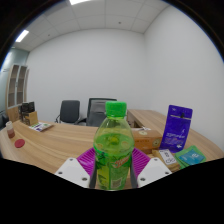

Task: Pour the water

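I see a clear, glossy plastic bottle (113,150) with green cap, a smooth wooden table (60,135), and a shiny purple pouch (177,128).

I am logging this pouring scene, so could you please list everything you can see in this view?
Bottle: one, clear greenish with a green cap, upright between the fingers.
Purple pouch: one, standing on the desk beyond the fingers.
Small packets: a few, teal and white, in front of the pouch.
Desk: one, light wood, curved.
Office chairs: two, dark, behind the desk.
Ceiling lights: two, white.
Gripper: one, magenta pads pressing both sides of the bottle.
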